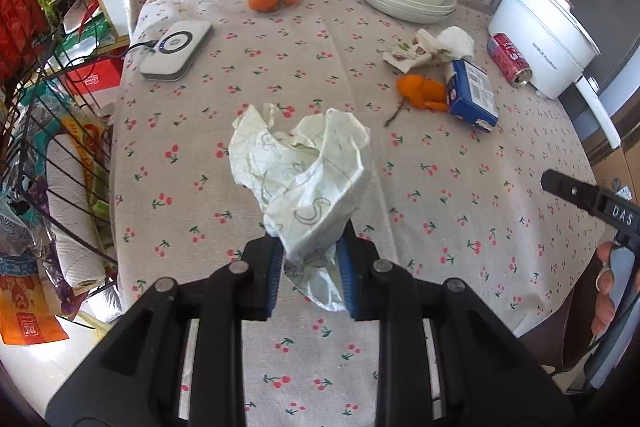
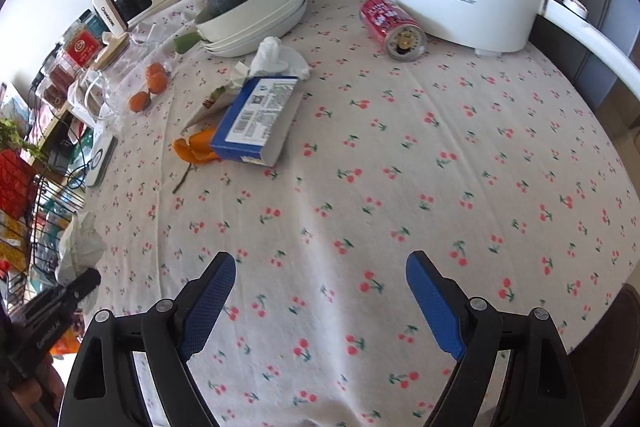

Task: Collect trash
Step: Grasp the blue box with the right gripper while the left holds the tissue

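Left gripper (image 1: 308, 275) clamped on crumpled paper (image 1: 304, 179), held above the table's (image 1: 460, 187) near-left edge. Right gripper (image 2: 320, 303) wide open, holding nothing, over the near edge.

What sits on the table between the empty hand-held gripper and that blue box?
Nothing: in the right wrist view, only bare cherry-print tablecloth lies between the open right hand-held gripper and the blue box.
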A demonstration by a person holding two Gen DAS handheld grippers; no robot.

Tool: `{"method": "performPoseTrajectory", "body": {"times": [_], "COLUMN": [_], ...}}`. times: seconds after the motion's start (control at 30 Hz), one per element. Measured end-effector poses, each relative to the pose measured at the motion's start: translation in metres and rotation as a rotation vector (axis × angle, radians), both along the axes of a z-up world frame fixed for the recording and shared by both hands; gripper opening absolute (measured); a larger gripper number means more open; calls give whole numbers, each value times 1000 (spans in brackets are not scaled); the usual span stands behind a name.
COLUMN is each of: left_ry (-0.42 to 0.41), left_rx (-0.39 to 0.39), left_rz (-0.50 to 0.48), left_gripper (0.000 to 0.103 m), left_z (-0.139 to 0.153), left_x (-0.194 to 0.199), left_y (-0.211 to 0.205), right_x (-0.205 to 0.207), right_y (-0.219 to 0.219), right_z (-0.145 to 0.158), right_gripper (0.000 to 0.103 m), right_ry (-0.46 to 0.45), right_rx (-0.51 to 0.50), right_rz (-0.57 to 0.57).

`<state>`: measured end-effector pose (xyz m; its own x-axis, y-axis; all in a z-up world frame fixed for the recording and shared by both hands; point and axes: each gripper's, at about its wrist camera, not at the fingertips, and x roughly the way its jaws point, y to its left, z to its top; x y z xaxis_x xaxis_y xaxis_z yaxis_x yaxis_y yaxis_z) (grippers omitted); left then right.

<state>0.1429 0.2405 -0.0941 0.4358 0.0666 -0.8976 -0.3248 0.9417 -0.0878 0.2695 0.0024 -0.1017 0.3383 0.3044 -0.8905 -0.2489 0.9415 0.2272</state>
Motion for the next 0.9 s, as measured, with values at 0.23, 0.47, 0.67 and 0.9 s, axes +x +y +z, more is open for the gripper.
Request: {"method": "performPoseTrajectory", "body": {"times": [0.23, 0.47, 0.67, 0.9], "left_ry": [5, 4, 6, -6], "left_rx": [-9, -26, -18, -8], "left_rz": [32, 42, 20, -3], "left_gripper": [28, 28, 28, 28], "left_z": [-2, -2, -2, 3], "left_x": [-7, -6, -3, -4], "left_y": [16, 19, 12, 3], "right_x": [43, 74, 77, 56], "right_y": [57, 89, 91, 73], "right_z": [0, -23, -40, -19], "right_gripper": [89, 89, 68, 57], "right_ry": [-15, 10, 31, 3], "right_rx": [42, -11, -54, -74], "right_rz": [-34, -91, -95, -22]}}
